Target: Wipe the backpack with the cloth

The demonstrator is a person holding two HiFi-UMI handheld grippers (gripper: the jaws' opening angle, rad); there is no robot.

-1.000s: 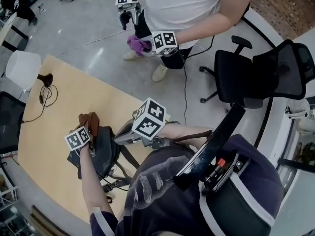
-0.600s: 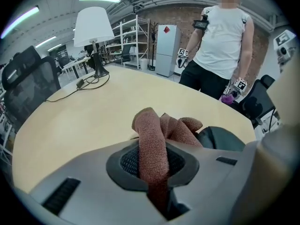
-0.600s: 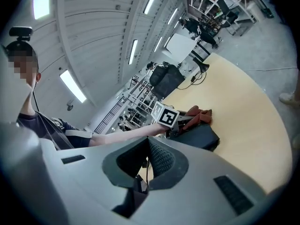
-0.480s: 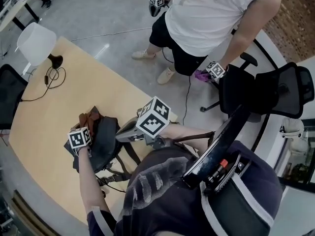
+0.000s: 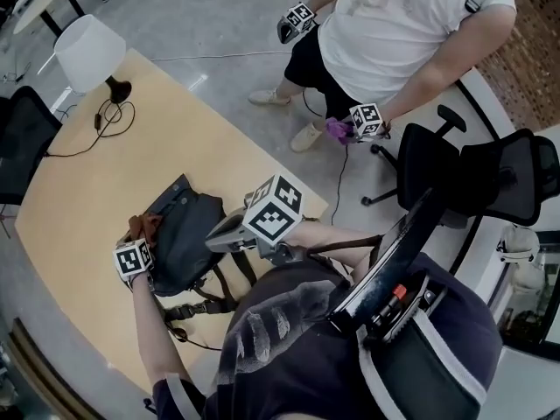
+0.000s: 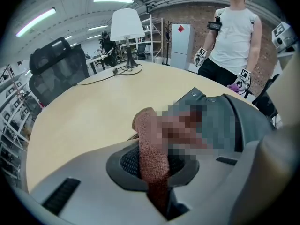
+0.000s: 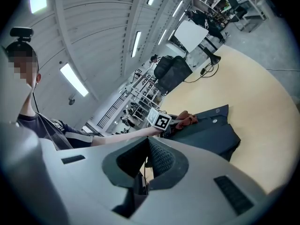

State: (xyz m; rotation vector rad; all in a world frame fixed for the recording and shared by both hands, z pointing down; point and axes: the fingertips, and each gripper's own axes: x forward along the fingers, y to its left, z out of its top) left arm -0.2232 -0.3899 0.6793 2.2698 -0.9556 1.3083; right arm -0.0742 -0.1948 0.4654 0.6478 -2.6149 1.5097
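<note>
**Backpack** (image 5: 185,234): dark grey, lying flat on the near right part of the tan table (image 5: 105,164). Its straps trail toward the near edge.

**Cloth** (image 5: 143,226): reddish-brown, bunched on the backpack's left edge. It is held by the left gripper (image 5: 137,248), whose jaws are clenched on a fold of it.

**Right gripper** (image 5: 214,240): at the backpack's right side. Its jaws are pressed together with nothing between them.

**Step in hand (judged):** a wiping pass over the top panel.
- Press the cloth down broad rather than bunched.
- Draw it in long strokes from the left edge toward the right.
- Steady the bag's right side with the free gripper so it does not slide on the smooth top.
- Keep the cloth clear of the straps and buckles.

**Hard to make out:**
- A mosaic patch covers the spot where cloth meets bag in the left gripper view.
- The wearer's body hides the bag's near right corner.
- Whether the right gripper touches the bag cannot be told.

**Surroundings:**
- A white lamp (image 5: 87,46) with its cord stands on the table's far left.
- A second person (image 5: 411,33) stands beyond the far edge.
- A black chair (image 5: 494,178) is at the right.
</note>
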